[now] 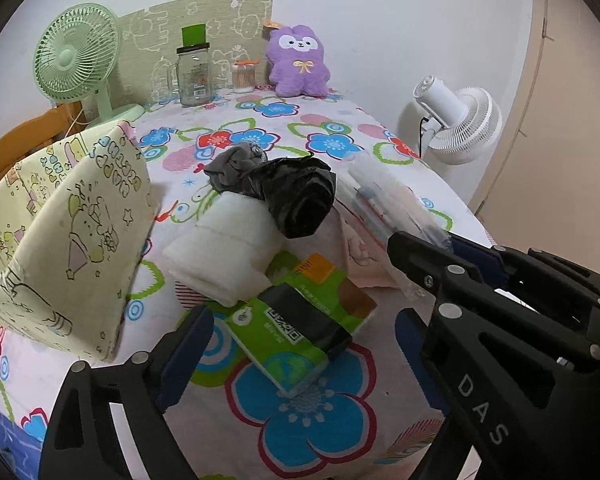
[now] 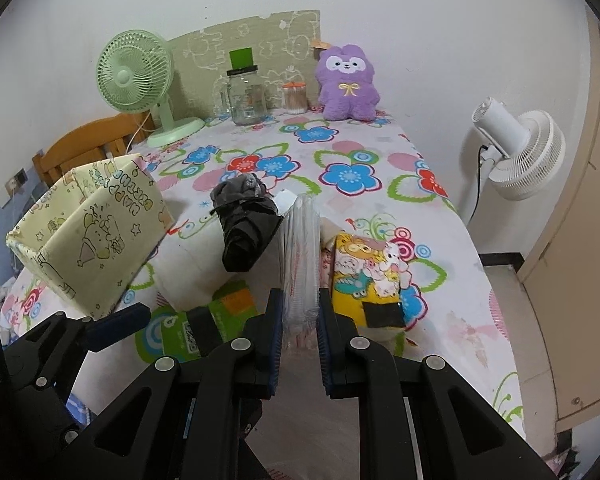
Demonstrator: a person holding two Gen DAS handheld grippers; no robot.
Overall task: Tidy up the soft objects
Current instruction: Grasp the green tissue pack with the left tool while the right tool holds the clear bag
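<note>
My left gripper (image 1: pixel 300 332) stands open over the floral tablecloth (image 1: pixel 320 412), and a green tissue pack (image 1: pixel 296 320) lies between its fingers without being pressed. Just beyond are a white folded towel (image 1: pixel 220 248) and a black rolled cloth (image 1: pixel 296 196) lying on it. My right gripper (image 2: pixel 299 312) is shut on a clear plastic packet (image 2: pixel 300 240), held upright on edge. A yellow cartoon-print pack (image 2: pixel 368 276) lies right of it. A pale yellow fabric box (image 2: pixel 88 232) stands open at the left. A purple plush (image 2: pixel 348 84) sits at the back.
At the back stand a green desk fan (image 2: pixel 136 76), a glass jar (image 2: pixel 246 96) and a cotton-swab pot (image 2: pixel 295 98). A white floor fan (image 2: pixel 524 152) is beyond the table's right edge. A wooden chair (image 2: pixel 84 148) is at the left and a door (image 2: pixel 592 200) at the right.
</note>
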